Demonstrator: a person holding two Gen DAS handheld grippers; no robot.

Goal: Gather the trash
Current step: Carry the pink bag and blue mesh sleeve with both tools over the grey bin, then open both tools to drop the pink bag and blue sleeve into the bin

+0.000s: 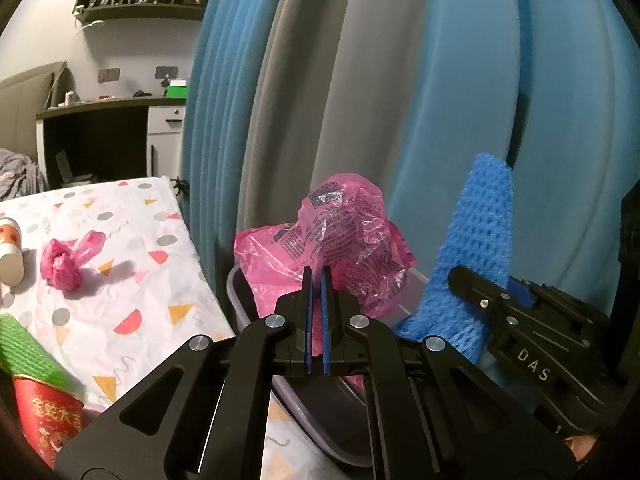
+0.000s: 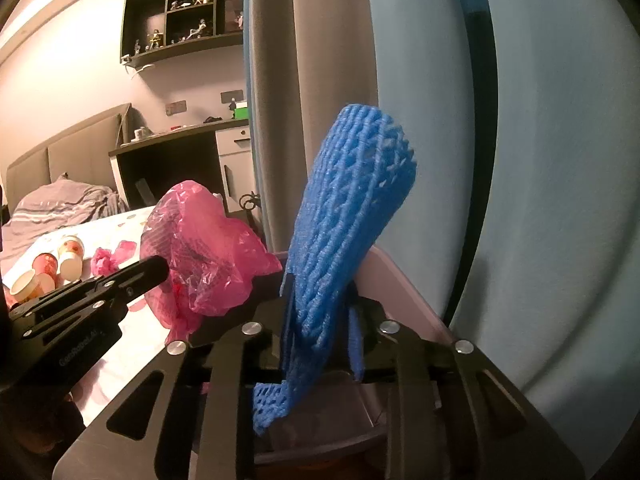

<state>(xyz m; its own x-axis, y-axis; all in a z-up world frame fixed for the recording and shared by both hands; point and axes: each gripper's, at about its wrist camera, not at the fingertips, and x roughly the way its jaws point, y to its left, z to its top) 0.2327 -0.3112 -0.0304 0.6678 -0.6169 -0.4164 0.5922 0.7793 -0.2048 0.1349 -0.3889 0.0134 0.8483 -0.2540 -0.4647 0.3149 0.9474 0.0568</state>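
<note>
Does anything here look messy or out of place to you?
Yes. Tipped-over paper cups and a crumpled pink wad lie scattered on the patterned tablecloth. The pink plastic bag in the left gripper and the blue foam net in the right gripper stick up over the bin.

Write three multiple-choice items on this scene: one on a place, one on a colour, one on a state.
1. Where is the crumpled pink plastic bag?
A. over the grey plastic bin
B. on the bed
C. on the shelf

2. What colour is the foam mesh sleeve?
A. green
B. blue
C. white

3. How stand the jaws of the right gripper?
A. wide open, empty
B. out of view
C. shut on the sleeve

Answers: 1 A, the bag sits above the bin's rim, pinched by the left gripper; 2 B, it is blue in both views; 3 C, the sleeve rises from between them.
</note>
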